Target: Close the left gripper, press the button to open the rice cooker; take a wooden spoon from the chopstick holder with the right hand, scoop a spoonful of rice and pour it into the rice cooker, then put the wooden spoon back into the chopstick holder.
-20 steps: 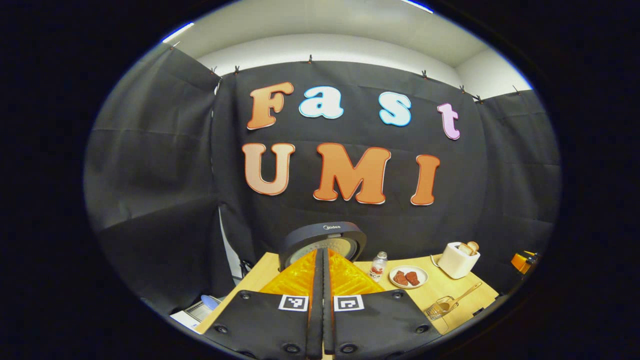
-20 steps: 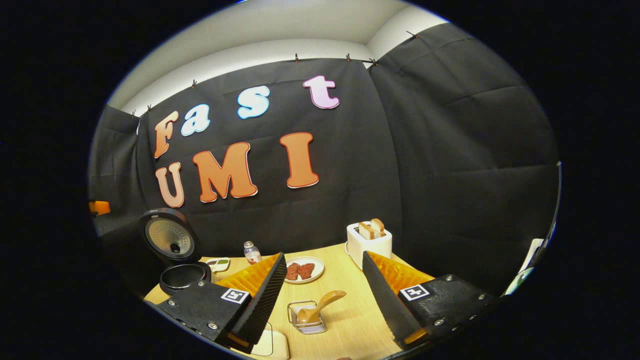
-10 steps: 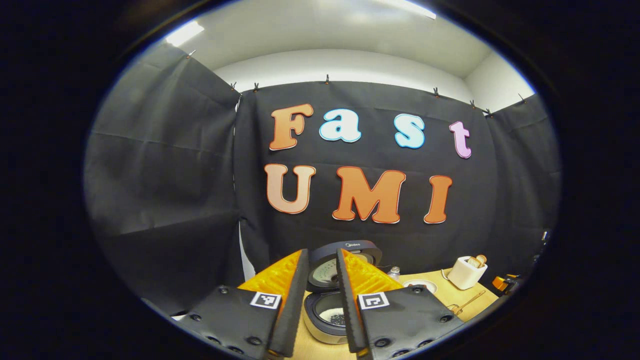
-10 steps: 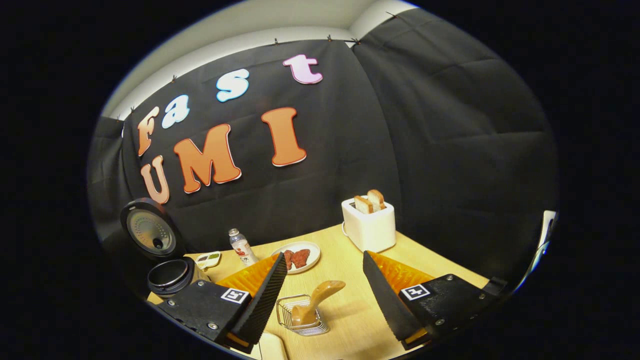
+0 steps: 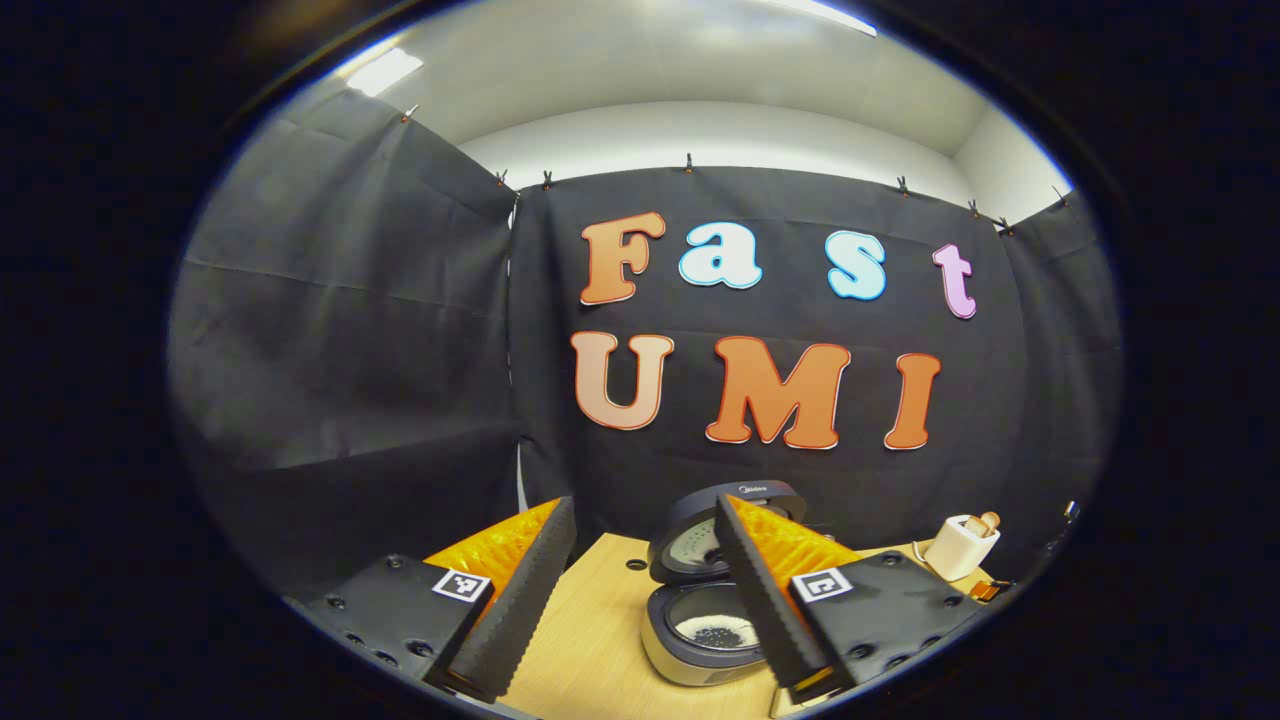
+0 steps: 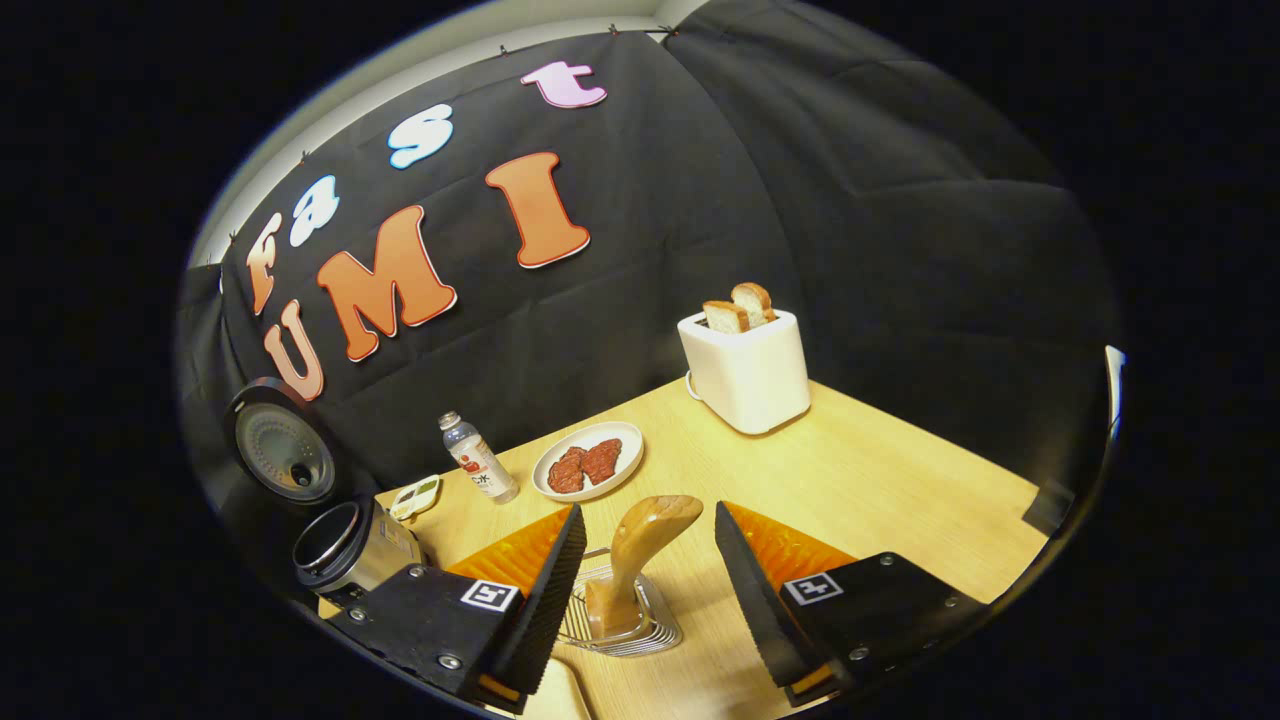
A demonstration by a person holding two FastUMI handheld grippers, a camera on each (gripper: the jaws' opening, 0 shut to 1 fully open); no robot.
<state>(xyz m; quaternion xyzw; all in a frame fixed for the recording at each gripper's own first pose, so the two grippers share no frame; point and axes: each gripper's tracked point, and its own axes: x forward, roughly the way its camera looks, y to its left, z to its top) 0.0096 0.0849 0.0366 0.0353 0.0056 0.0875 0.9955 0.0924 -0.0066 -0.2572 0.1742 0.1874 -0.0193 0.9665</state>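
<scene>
Right gripper (image 6: 640, 525) is hanging with fingers spread wide, ribbed inner faces flanking the wooden spoon (image 6: 640, 550) without touching it; the smooth, rounded handle is leaning up between them from a wire-mesh chopstick holder (image 6: 625, 620) on the pale wood-grain table (image 6: 880, 470). Left gripper (image 5: 640, 520) is also standing apart, holding nothing, its right finger overlapping the rice cooker (image 5: 705, 625), whose round lid is standing raised above a dark inner pot with a pale patch at the bottom. A white boxy toaster (image 6: 745, 370) is carrying two bread slices. Beside it: a round plate (image 6: 588, 460) of reddish pieces, a small clear bottle (image 6: 478, 470) with an unreadable label.
</scene>
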